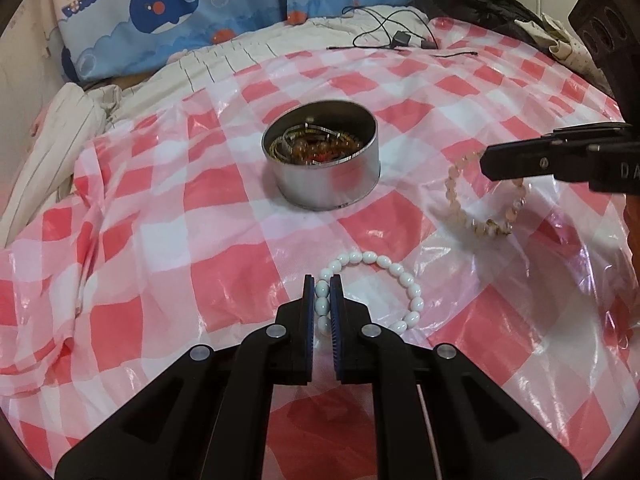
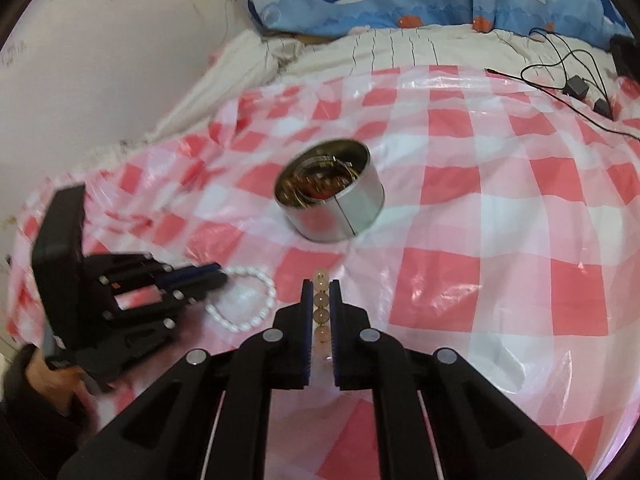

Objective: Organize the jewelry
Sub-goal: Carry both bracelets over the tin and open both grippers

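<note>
Where gripper [image 1: 322, 282] clamps — white bracelet [image 1: 404, 276].

The left wrist view is taken close above the checked sheet [image 1: 160, 208], angled down along the left gripper [image 1: 322, 292] toward the tin [image 1: 320, 160] and the whale pillows [image 1: 168, 12] behind. The right wrist view is set likewise behind the right gripper [image 2: 321, 292], from further right. The tin [image 2: 332, 196], the sheet and each other's gripper are shared.
</note>
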The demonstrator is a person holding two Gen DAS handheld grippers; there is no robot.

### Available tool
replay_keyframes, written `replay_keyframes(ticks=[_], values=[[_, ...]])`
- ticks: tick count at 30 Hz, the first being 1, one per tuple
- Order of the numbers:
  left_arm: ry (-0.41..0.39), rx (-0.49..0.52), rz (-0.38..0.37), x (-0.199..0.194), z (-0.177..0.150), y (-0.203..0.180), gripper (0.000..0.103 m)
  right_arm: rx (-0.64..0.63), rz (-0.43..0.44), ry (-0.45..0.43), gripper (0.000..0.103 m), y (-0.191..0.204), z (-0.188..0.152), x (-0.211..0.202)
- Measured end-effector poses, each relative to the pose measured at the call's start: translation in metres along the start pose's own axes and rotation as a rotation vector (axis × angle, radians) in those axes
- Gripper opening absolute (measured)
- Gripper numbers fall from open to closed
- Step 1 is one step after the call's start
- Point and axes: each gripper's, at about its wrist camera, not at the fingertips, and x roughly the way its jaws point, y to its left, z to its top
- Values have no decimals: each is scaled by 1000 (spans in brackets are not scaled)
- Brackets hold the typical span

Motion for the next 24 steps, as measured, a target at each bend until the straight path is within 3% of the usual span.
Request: replay_keyframes(ticks=[7, 18, 24], values=[[-81, -67, -82, -24, 16, 11, 7, 91, 113, -94, 8, -10, 14, -19], [-214, -152, -120, -58, 63, 45, 7, 136, 157, -162, 8, -15, 32, -29], [-273, -157, -189, -43, 103, 40, 7, 143, 165, -203, 8, -16, 57, -28]])
